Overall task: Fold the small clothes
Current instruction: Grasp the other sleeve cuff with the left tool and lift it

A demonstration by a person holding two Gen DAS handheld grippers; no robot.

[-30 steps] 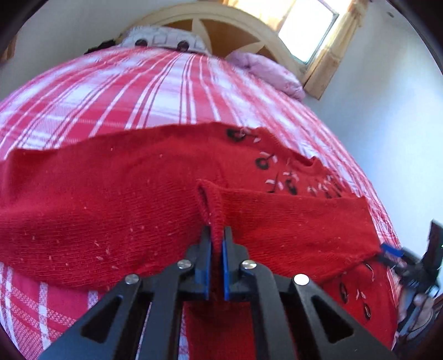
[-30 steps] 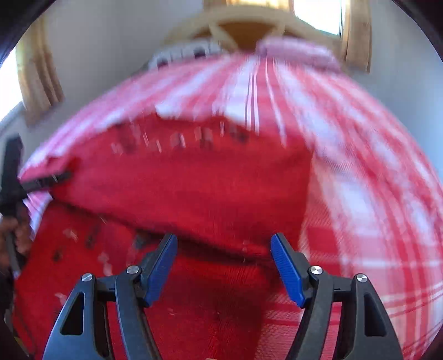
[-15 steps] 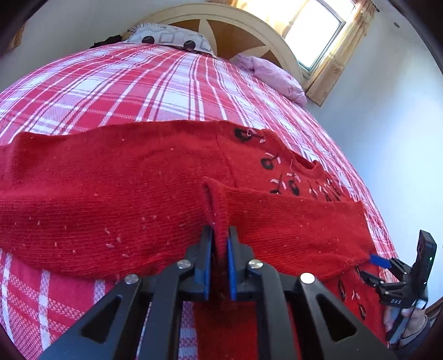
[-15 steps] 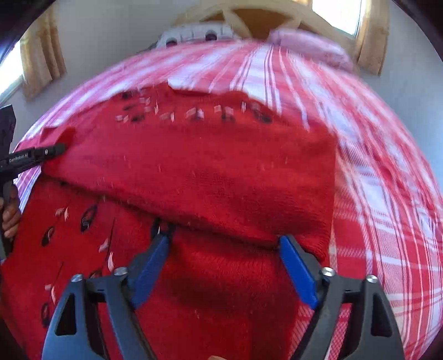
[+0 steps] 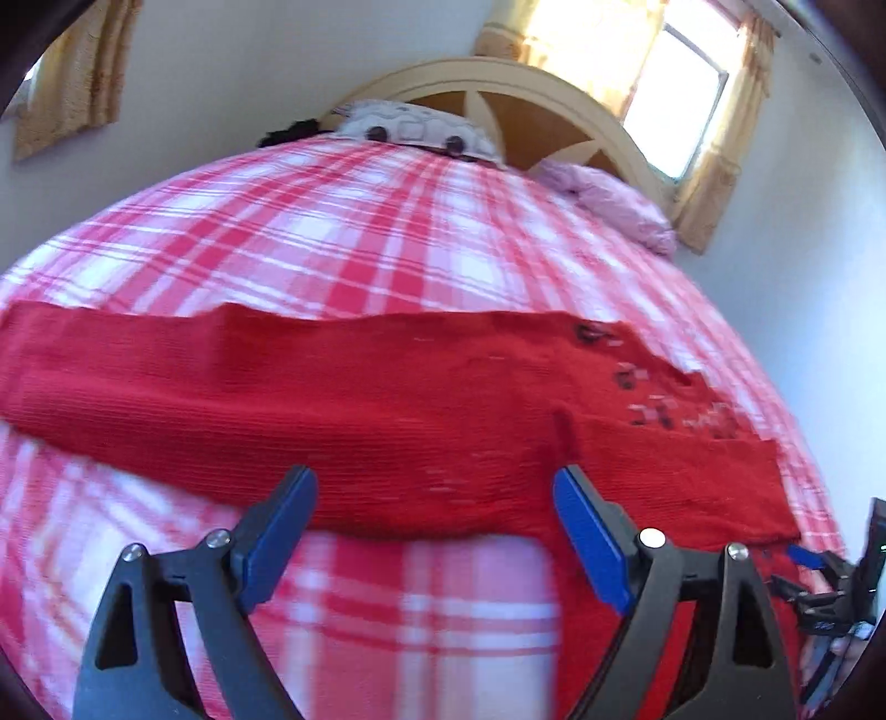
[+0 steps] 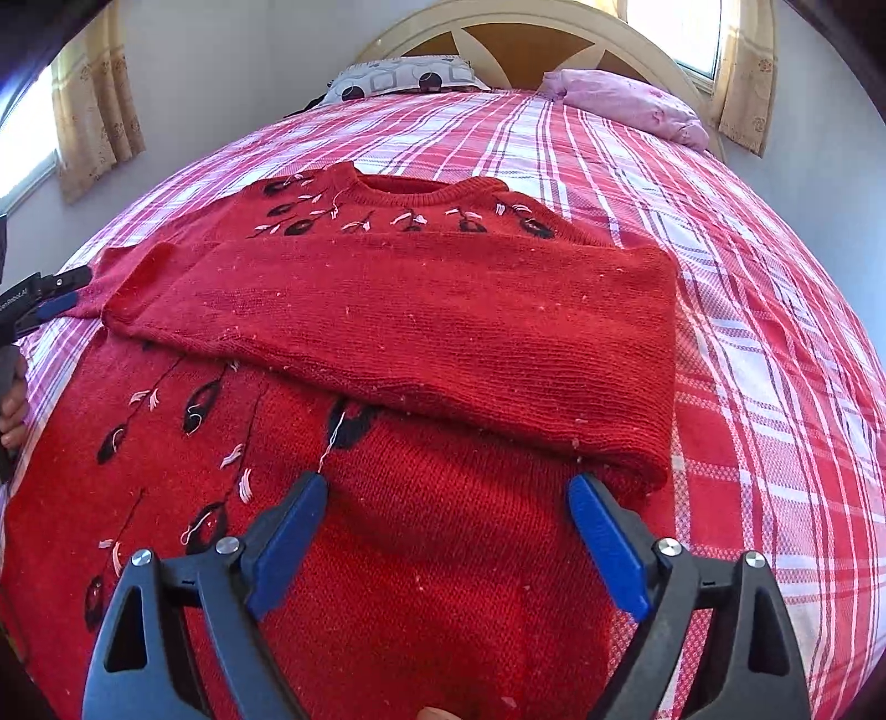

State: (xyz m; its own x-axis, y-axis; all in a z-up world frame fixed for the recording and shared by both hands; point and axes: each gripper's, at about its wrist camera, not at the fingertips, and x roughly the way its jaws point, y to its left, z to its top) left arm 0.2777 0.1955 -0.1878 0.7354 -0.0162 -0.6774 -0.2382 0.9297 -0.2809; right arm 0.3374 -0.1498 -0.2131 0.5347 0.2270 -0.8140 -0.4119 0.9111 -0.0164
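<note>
A red knit sweater (image 6: 421, 310) with black and pink embroidery lies flat on the plaid bed. Its right sleeve (image 6: 498, 332) is folded across the chest. My right gripper (image 6: 446, 515) is open and empty, low over the sweater's lower body. In the left wrist view the sweater's left sleeve (image 5: 277, 399) stretches out to the left. My left gripper (image 5: 434, 515) is open and empty, at the sleeve's near edge. The left gripper also shows at the left edge of the right wrist view (image 6: 52, 293), and the right gripper at the right edge of the left wrist view (image 5: 814, 576).
The bed is covered by a red and white plaid sheet (image 6: 775, 332). A patterned pillow (image 6: 404, 77) and a pink pillow (image 6: 626, 105) lie by the wooden headboard (image 6: 526, 39). Curtained windows flank the bed.
My left gripper has opened and let go of the sweater fabric it pinched, and has shifted left and back. My right gripper has stayed open and drawn back a little.
</note>
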